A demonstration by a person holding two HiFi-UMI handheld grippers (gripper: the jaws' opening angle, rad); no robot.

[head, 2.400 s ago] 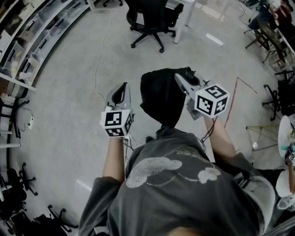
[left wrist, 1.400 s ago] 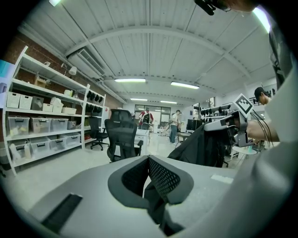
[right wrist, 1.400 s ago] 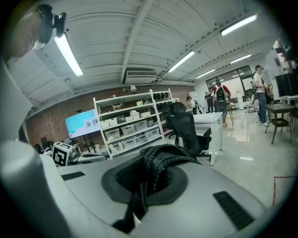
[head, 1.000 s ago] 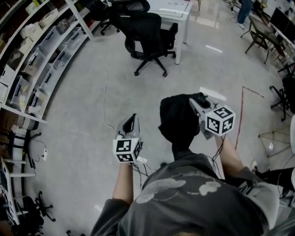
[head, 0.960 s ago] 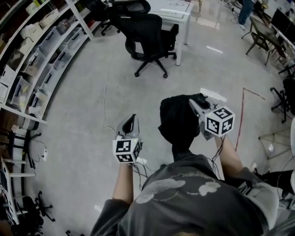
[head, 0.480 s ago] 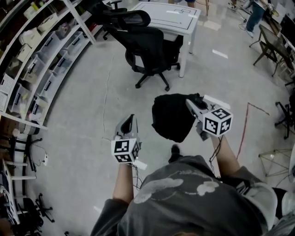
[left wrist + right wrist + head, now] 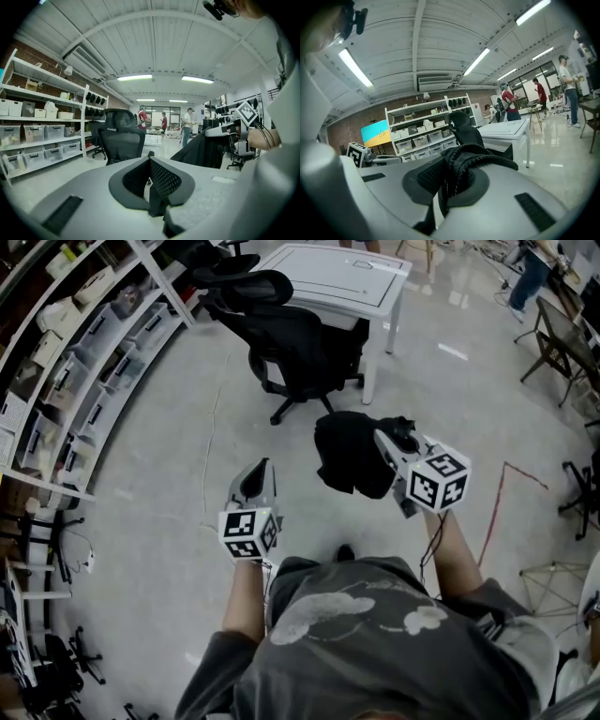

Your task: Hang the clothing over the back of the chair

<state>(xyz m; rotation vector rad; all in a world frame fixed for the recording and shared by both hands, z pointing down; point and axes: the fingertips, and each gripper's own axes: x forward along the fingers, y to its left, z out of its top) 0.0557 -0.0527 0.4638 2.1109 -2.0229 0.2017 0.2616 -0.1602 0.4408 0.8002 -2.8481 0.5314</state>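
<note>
Grey concrete floor fills most of the head view. White shelving loaded with storage bins curves along its edge from 8 to 11 o'clock. The person, in a grey printed top, occupies the 6 o'clock portion, both forearms extended forward. A white desk stands at 12 o'clock. The black office chair sits directly against the desk's 7 o'clock side, backrest toward 10 o'clock, nothing draped on it. The clothing, a bunched black garment, hangs in the air at 5 o'clock from the chair, apart from it and clear of the floor. The right gripper is at the garment's 3 o'clock edge. The right gripper view shows its jaws clamped on a gathered fold of the black fabric, which wells up between the pads, with the chair visible beyond at 12 o'clock. The left gripper is held at 9 o'clock from the clothing, well apart from it. In the left gripper view its jaws are together at the tips with nothing between them, the chair stands ahead at 11 o'clock, and the hanging garment is at 2 o'clock. A marker cube rides behind the right gripper and another cube behind the left.
</note>
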